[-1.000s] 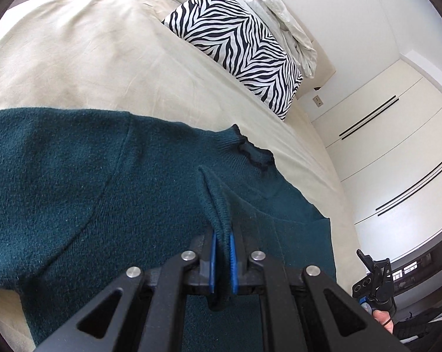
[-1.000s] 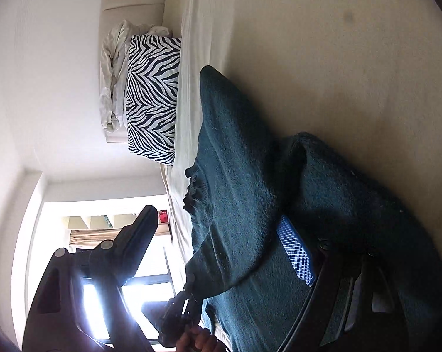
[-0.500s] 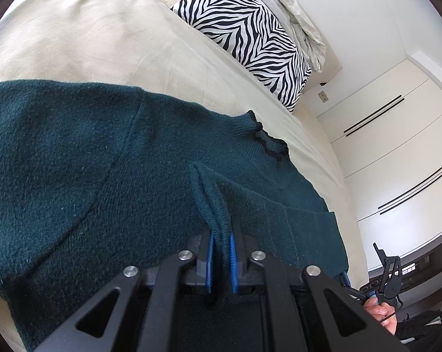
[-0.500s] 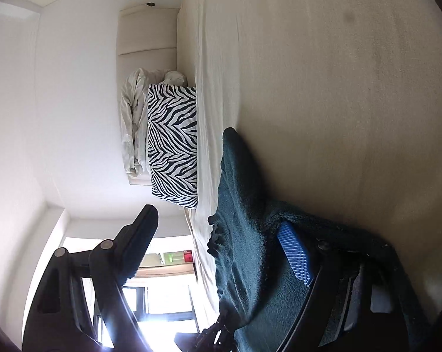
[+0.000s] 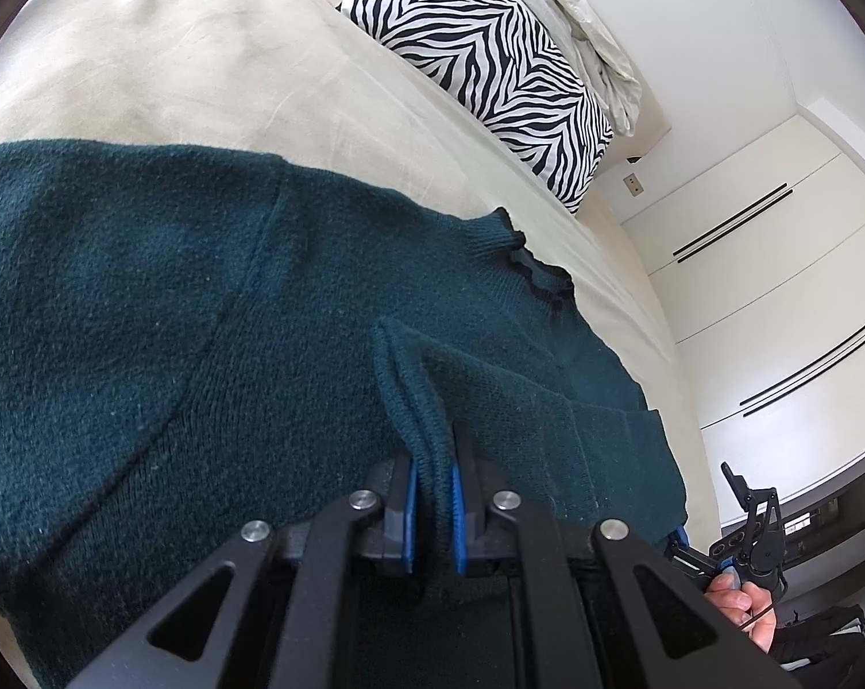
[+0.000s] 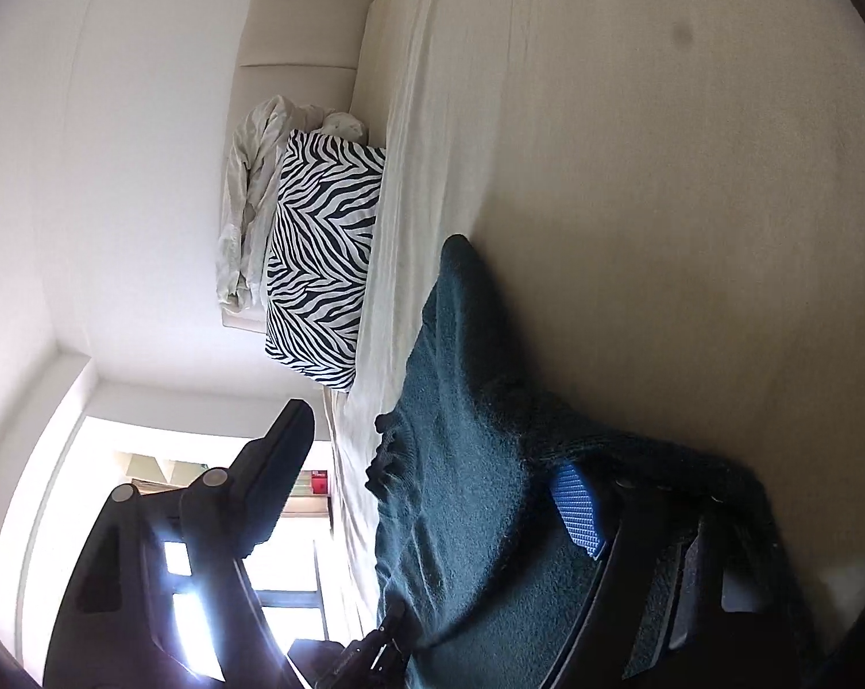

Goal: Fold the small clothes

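From the left wrist, the left gripper (image 5: 431, 508) pinches a fold of the dark green knitted sweater (image 5: 214, 344), which lies spread ahead of it on the cream bed sheet (image 5: 191, 63). From the right wrist, the right gripper (image 6: 432, 494) has its fingers wide apart, with the sweater draped over its blue-padded finger (image 6: 576, 511); a zebra-striped pillow (image 6: 317, 264) sits far ahead.

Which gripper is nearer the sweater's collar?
Left, though not by much. The left gripper pinches a fold just below the collar; the right gripper is at the sweater's far edge.

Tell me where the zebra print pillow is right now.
The zebra print pillow lies at the head of the bed, upper right in the left wrist view, beside crumpled white bedding and beyond the green sweater.
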Action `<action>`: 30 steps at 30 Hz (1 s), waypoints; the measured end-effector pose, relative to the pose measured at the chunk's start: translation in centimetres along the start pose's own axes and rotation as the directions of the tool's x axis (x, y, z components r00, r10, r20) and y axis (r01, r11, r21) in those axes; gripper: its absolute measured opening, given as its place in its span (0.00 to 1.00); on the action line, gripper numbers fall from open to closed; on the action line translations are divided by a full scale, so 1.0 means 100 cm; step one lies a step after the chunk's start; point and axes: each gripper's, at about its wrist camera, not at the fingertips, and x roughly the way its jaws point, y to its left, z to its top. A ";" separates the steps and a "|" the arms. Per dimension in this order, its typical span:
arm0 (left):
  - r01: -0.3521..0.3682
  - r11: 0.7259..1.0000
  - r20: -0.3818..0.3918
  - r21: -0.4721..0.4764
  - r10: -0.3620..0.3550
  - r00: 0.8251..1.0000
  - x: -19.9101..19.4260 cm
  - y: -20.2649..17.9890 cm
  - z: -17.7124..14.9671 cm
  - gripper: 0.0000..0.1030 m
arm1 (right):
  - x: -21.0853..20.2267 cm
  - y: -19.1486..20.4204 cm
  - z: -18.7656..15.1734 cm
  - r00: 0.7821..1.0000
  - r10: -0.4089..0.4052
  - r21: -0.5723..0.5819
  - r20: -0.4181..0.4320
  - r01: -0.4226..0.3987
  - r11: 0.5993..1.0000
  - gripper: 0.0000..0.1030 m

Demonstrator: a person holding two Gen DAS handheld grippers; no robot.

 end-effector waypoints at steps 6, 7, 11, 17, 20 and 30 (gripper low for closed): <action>-0.013 1.000 0.011 -0.010 0.013 1.000 -0.008 0.000 0.000 0.16 | -0.015 0.000 -0.012 0.999 0.005 -0.012 -0.038 -0.005 1.000 0.59; -0.025 1.000 0.028 -0.013 0.026 0.999 -0.014 0.000 0.002 0.18 | -0.021 0.002 -0.016 0.998 -0.005 -0.004 -0.056 0.004 1.000 0.59; -0.087 0.996 0.154 -0.019 0.089 0.984 -0.049 -0.005 0.006 0.42 | -0.040 0.032 -0.020 0.995 -0.037 -0.113 -0.088 0.027 0.993 0.61; -0.093 0.983 0.078 0.157 0.081 0.994 -0.019 -0.045 -0.002 0.42 | -0.004 0.076 0.003 0.987 -0.041 -0.225 -0.155 0.005 0.974 0.64; -0.106 0.983 0.027 0.153 0.103 0.994 0.007 -0.034 -0.010 0.42 | 0.023 0.076 0.019 0.983 -0.084 -0.231 -0.163 0.045 0.972 0.64; -0.010 0.984 0.077 0.175 -0.004 0.997 0.009 -0.018 -0.018 0.41 | 0.095 0.061 0.036 0.926 -0.236 -0.314 -0.296 0.139 0.939 0.63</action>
